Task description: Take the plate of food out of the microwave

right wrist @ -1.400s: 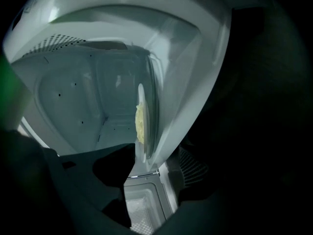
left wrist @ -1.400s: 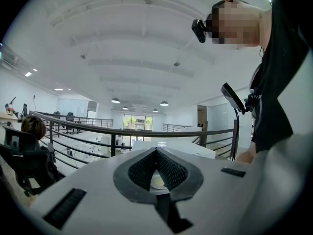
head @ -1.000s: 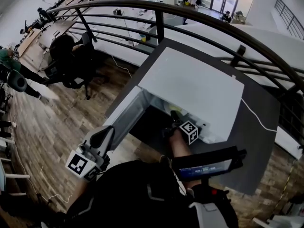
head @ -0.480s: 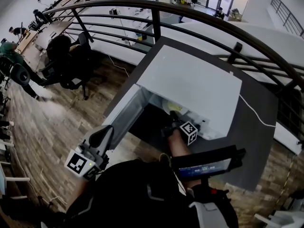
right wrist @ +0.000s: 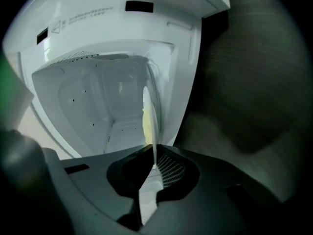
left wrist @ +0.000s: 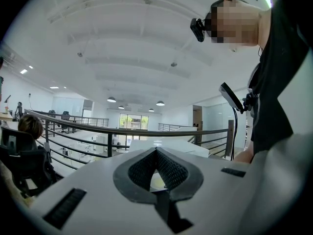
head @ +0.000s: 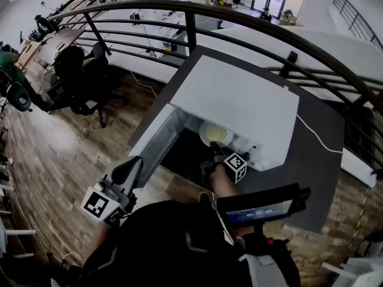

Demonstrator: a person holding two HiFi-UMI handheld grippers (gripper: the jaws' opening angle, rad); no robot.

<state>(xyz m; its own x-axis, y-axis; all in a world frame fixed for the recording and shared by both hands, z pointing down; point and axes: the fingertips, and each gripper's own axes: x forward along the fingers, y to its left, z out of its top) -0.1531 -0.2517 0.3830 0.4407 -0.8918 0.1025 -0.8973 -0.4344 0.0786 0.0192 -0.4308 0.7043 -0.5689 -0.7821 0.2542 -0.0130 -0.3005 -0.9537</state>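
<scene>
Since the earlier frames, more of the plate (head: 215, 134) has come into sight. Before, only a pale edge showed under the top of the microwave (head: 239, 100). Now the head view shows its round shape, with the yellow food (head: 218, 136) on it, right at the open mouth.

The fingers of the right gripper (head: 214, 153) have just been closing. In the right gripper view they are almost together and pinch the near rim of the plate, which is seen edge-on between the pads. The gap left between them is no more than the thin rim itself.

The left gripper (head: 133, 167) has kept its place, low beside the open door (head: 157, 143) and well apart from the plate. In its own view its fingers meet at the tips and hold nothing.

For the task, I judge that the grasp is now made and the taking out is only beginning. Most of the plate is still inside the cavity or at its threshold, not yet over the dark tabletop (head: 317, 160).

The next part should be a slow, straight pull toward the person. A pinch on one side of the rim lets the far side sink easily, so the plate must stay level or the food may slide. The rim should also stay clear of the frame of the opening.
</scene>
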